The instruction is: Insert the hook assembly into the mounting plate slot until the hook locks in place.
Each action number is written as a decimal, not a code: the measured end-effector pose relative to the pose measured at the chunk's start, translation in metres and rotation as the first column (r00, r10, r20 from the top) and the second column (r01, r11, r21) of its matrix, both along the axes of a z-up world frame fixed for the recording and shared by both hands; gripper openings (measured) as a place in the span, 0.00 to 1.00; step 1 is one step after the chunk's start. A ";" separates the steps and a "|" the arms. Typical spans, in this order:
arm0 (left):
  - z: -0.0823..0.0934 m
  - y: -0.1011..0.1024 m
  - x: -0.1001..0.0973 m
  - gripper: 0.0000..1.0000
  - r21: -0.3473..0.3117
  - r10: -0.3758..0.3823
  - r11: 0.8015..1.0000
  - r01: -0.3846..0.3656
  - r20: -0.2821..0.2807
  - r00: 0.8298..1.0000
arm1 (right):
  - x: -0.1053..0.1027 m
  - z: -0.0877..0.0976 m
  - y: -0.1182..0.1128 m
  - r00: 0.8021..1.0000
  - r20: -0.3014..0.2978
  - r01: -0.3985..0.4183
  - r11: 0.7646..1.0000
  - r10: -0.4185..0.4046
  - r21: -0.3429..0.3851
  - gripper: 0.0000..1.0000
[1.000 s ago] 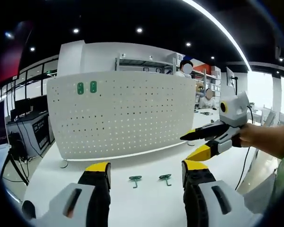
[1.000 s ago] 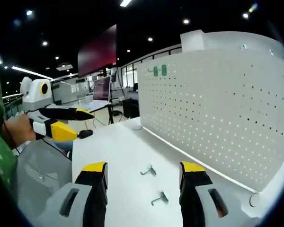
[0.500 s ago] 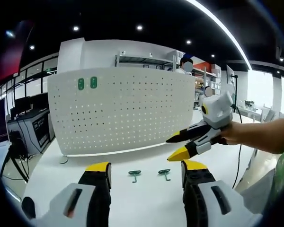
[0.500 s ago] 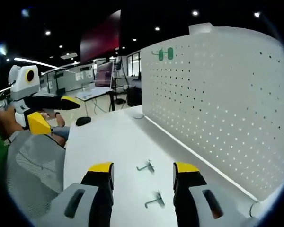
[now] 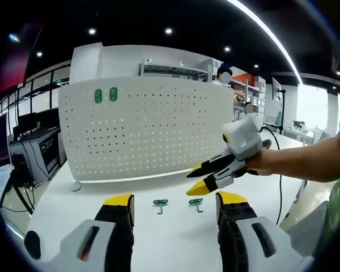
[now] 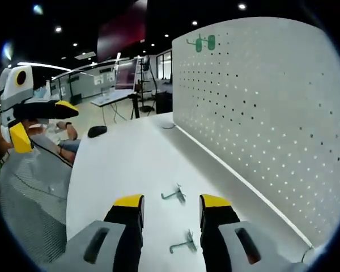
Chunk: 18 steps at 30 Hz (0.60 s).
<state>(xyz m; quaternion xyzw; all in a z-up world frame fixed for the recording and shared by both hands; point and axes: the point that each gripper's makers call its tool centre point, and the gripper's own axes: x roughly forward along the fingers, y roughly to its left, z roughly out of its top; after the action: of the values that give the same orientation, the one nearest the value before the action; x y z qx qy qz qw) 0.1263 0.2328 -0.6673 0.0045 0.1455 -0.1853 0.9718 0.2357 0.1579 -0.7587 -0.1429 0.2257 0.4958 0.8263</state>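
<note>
The right tongs (image 6: pixel 170 204) hang parted and empty above two small green metal hooks (image 6: pixel 183 244) on the white counter (image 6: pixel 119 164). Centre the nearer hook between the jaws, then close squarely on its stem. The left tongs (image 5: pixel 170 205) are wide and empty.

I see a white table (image 5: pixel 175 238) carrying everything here. Two small green hooks lie flat on it side by side, one (image 5: pixel 160 203) to the left and the other (image 5: pixel 195 203) to the right in my left gripper view, near each other but apart. Behind them a white pegboard (image 5: pixel 147 133) stands upright on the tabletop. In my right gripper view, a dark, rounded object (image 6: pixel 97 131) rests near the table's far edge; I cannot tell what it is.
</note>
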 end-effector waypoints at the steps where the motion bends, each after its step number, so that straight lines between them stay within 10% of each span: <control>1: 0.000 0.000 0.000 0.60 0.000 0.000 1.000 0.000 -0.001 1.000 | 0.002 -0.002 0.002 1.000 0.001 -0.002 1.000 0.002 -0.004 0.37; 18: -0.009 0.000 -0.002 0.59 0.001 -0.003 1.000 0.003 -0.024 1.000 | 0.015 -0.031 0.023 0.998 -0.005 -0.059 0.994 0.058 -0.097 0.23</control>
<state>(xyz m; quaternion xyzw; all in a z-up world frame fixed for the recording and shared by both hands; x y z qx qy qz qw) 0.1244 0.2329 -0.6765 0.0030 0.1573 -0.1865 0.9698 0.2503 0.1804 -0.7900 -0.1889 0.2461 0.5084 0.8033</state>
